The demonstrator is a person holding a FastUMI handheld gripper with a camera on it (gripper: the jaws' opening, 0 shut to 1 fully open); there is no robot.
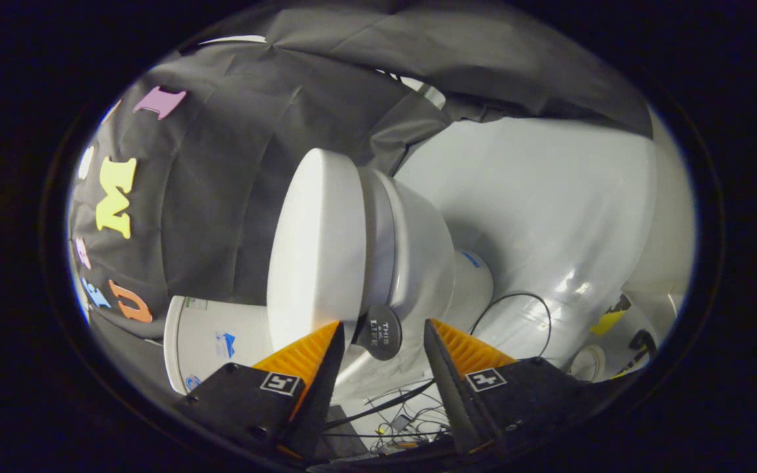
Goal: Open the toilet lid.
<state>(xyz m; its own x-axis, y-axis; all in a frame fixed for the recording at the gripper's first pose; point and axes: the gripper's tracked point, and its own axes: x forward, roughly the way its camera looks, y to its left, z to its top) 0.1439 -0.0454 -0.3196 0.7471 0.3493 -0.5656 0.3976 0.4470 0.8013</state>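
Tongs (382,335) apart, nothing clamped. Round dark tab (380,332) at toilet lid (313,243) front edge sits in gap between fingertips, looks just beyond them; contact unclear. Lid down on seat, toilet (418,256) rolled sideways in view. Cables (516,309) on floor beyond toilet. Step: approach/pre-grasp. Next: advance slightly, centre tab, close, then swing lid away from bowl.

White toilet (411,256) seen rolled sideways in the view. Toilet lid (316,243): white, smooth, oval, closed flat on the seat (378,243), thin seam visible between them. Lid's front edge sits just ahead of the claw (382,338), whose fingers are spread apart, gripping nothing. Dark round disc (380,332) at the rim, between the fingertips.
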